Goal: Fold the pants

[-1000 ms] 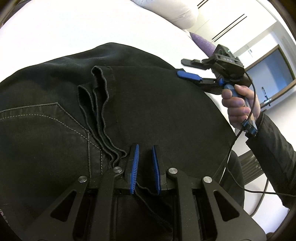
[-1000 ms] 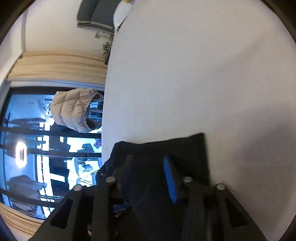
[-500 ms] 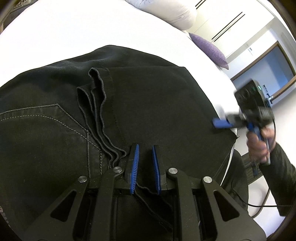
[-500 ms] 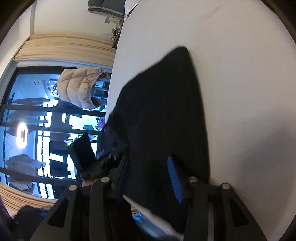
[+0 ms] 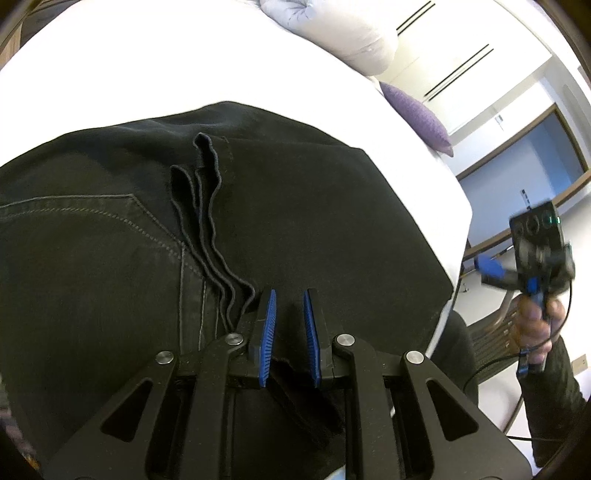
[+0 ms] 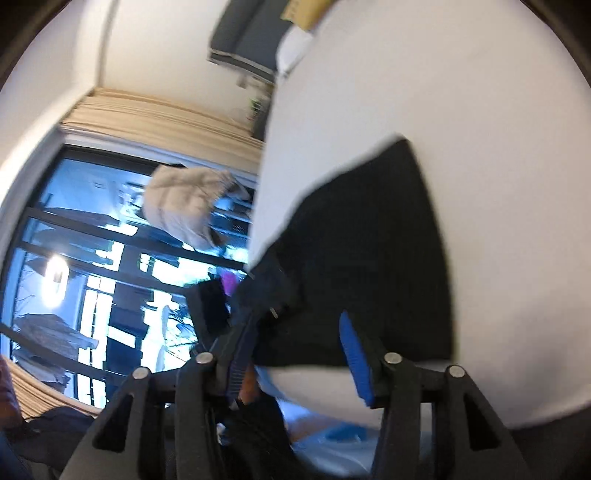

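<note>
pants [image 5: 295, 221] lie on bed [image 5: 147, 66], pillows [image 5: 343, 29] behind.

One pants [image 5: 295, 221], one bed [image 5: 147, 74], two pillows, white [image 5: 340, 29] and purple [image 5: 417, 114], two hand-held grippers, left [image 5: 289, 314] and right [image 6: 295, 343].

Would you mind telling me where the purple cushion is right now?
In the left wrist view, the purple cushion lies upper right on the white bed, beside the white pillow.
</note>
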### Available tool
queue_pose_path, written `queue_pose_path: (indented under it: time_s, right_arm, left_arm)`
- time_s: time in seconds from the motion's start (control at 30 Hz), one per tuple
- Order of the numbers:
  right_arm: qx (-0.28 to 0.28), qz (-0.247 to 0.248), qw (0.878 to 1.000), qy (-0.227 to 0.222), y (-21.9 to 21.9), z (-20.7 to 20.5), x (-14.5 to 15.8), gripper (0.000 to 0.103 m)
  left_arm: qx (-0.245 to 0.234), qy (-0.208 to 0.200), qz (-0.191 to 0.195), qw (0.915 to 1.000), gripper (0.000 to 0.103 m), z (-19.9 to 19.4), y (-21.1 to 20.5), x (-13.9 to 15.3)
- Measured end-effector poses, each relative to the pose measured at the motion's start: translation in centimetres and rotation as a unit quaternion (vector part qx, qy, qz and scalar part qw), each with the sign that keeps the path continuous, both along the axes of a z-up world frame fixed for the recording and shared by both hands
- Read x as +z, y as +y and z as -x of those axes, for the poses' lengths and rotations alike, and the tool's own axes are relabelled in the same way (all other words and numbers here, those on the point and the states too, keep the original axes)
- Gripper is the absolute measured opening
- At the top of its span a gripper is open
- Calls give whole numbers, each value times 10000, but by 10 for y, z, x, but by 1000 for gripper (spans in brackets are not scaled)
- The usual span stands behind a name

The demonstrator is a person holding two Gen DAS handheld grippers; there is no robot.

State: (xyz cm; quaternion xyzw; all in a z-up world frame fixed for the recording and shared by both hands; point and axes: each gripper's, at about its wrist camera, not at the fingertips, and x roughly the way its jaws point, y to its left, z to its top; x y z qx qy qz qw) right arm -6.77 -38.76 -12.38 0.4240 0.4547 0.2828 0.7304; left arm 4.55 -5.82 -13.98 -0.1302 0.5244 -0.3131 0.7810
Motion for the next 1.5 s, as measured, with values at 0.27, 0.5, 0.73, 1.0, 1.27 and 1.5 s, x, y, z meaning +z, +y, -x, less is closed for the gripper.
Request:
queue_pose_path:
  time_s: [0.27,0.5,0.73,1.0,1.27,1.5]
  right_arm:
    - [522,-271,9979,263,75,-104,-34,53]
    - [573,-389,9936,888,122,-161,-78,56]
    - [546,-297,9945,847,127,-141,-70,59]
    - [593,-450,9935,865,153,-98,-84,50]
    - [989,-81,9942,425,175,-73,-28,65]
    - [1110,-109,9917,645,197,-101,-49,74]
  left_arm:
    - [271,-193,260,9991,15,41,42,36]
    - [738,-342,148,9966,15,80,89,54]
    - [2037,-260,404,9778,15,119,169,55]
    - [2991,-235,995,9487,43,150,228,53]
    - [3443,-68,1609,9249,83,165,253,48]
    - [3932,375,1978,8971,83,163,264,24]
